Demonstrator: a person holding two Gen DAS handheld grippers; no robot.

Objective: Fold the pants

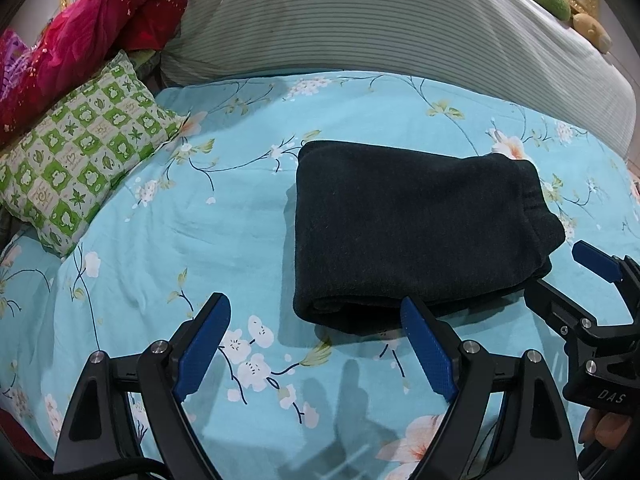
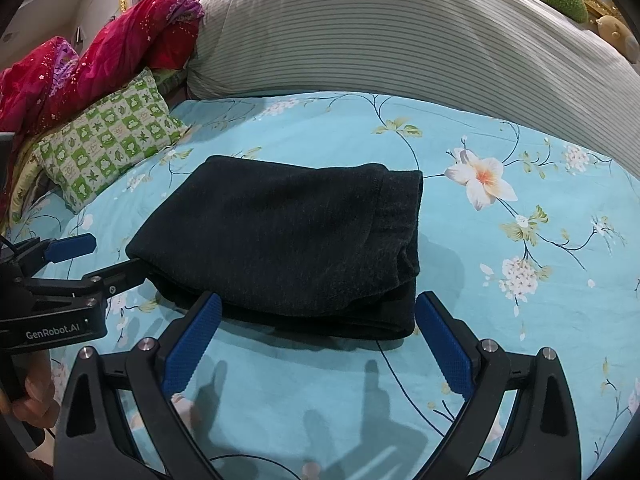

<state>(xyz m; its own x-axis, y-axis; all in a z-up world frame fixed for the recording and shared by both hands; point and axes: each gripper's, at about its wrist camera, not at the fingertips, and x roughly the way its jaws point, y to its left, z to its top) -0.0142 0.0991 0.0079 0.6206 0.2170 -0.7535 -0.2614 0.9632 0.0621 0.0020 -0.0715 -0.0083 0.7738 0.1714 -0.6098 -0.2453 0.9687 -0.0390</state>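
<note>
Both jaws gape just short of folded pants [image 2: 288, 240].

left tongs [image 1: 316, 344]: spread wide, holding nothing | right tongs [image 2: 320, 340]: spread wide, holding nothing

Black pants [image 2: 280, 240], turquoise floral bedsheet [image 2: 520, 320], green checked pillow [image 1: 80, 160]

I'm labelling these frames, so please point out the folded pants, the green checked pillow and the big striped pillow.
folded pants [image 2: 280, 240]: right wrist view, middle of the top layer.
green checked pillow [image 1: 80, 160]: left wrist view, centre of its face.
striped pillow [image 2: 400, 40]: right wrist view, middle of its front.
</note>
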